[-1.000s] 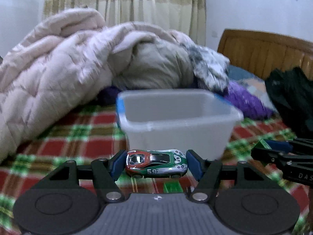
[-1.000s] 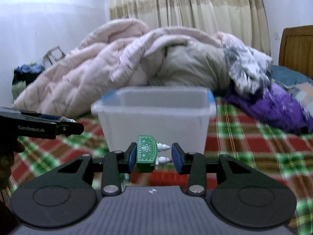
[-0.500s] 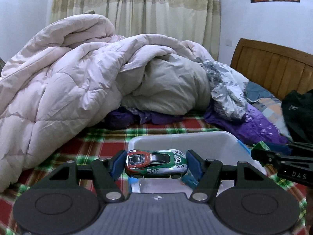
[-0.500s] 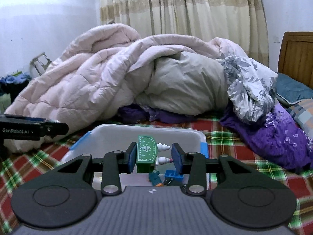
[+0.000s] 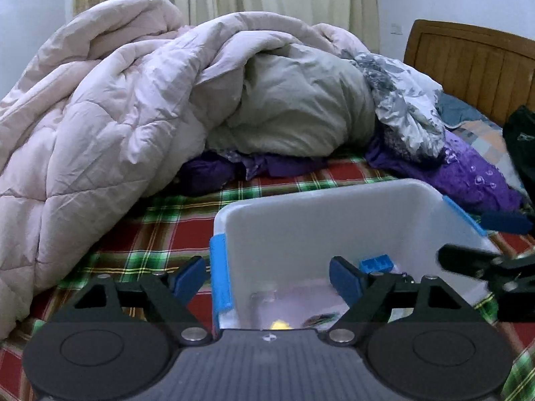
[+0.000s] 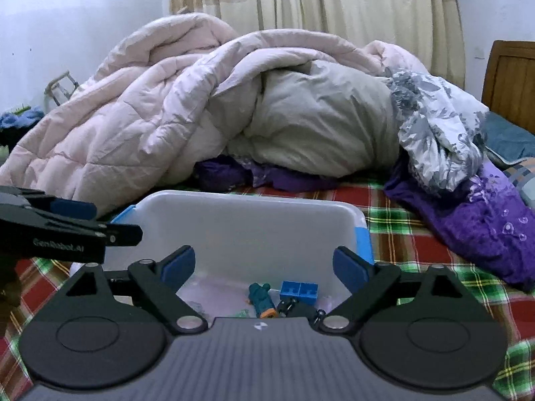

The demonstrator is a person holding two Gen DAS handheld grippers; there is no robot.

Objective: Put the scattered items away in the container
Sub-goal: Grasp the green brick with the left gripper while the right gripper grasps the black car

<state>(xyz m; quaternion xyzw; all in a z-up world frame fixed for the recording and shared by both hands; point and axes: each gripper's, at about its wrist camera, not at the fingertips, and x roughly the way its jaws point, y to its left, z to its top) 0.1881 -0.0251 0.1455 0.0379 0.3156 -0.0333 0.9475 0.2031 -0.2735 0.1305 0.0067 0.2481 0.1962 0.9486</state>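
The left gripper (image 5: 267,275) and right gripper (image 6: 264,267) both gape wide, holding nothing. The white box (image 6: 240,224) sits at 12 o'clock, toys inside.

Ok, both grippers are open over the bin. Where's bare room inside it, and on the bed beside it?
Inside the container, the far half of the floor looks bare; the near right is crowded by the blue block and teal figure. Outside, plaid sheet lies bare between the bin's left clip and the pink quilt, and between its right side and the purple cloth.
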